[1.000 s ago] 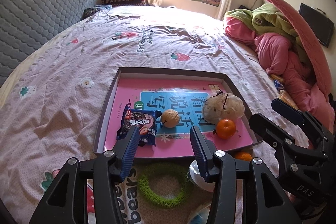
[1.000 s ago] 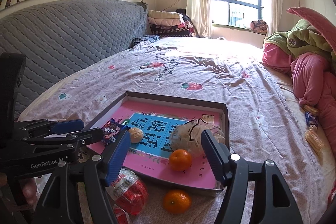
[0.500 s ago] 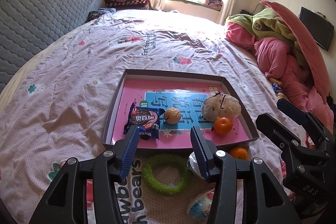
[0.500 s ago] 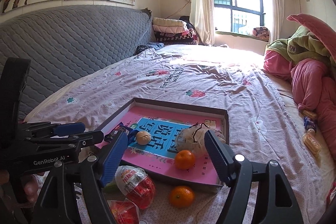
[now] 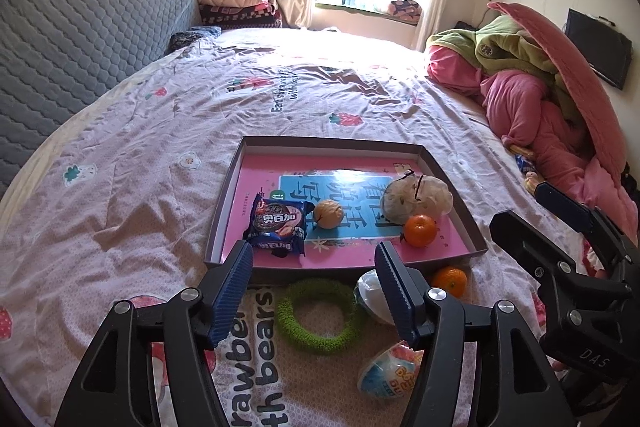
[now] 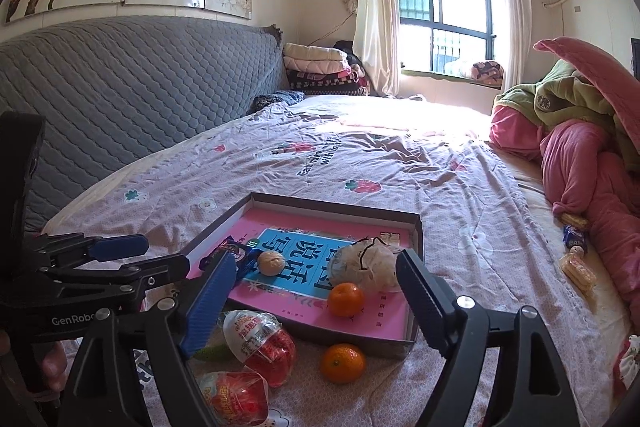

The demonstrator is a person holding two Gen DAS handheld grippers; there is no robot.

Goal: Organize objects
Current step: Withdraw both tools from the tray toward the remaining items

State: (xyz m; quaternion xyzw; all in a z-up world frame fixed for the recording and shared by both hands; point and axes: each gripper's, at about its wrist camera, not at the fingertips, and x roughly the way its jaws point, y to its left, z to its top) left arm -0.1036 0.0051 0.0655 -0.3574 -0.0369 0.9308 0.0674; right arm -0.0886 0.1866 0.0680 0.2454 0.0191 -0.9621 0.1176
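A shallow pink-floored tray [image 5: 448,167] [image 6: 416,227] lies on the bed. It holds a blue biscuit packet [image 5: 278,225], a walnut [image 5: 328,213] [image 6: 271,263], a white bundled bag [image 5: 416,197] [image 6: 366,261] and an orange [image 5: 419,230] [image 6: 346,299]. In front of the tray lie a green ring [image 5: 318,313], a second orange [image 5: 450,281] [image 6: 343,363] and egg-shaped toys [image 5: 386,373] [image 6: 258,341]. My left gripper [image 5: 314,271] hangs above the ring, jaws opening, nothing between them. My right gripper [image 6: 316,289] is to its right, jaws opening and empty.
The pink printed bedsheet [image 5: 160,131] spreads wide beyond the tray. A grey quilted headboard [image 6: 120,75] runs along the left. Pink and green bedding [image 5: 540,87] is heaped on the right, with small snack packets [image 6: 576,259] beside it.
Both grippers have drawn back from the tray and risen slightly, and their jaws have spread wider. More of the ring, egg toys and loose orange shows now.
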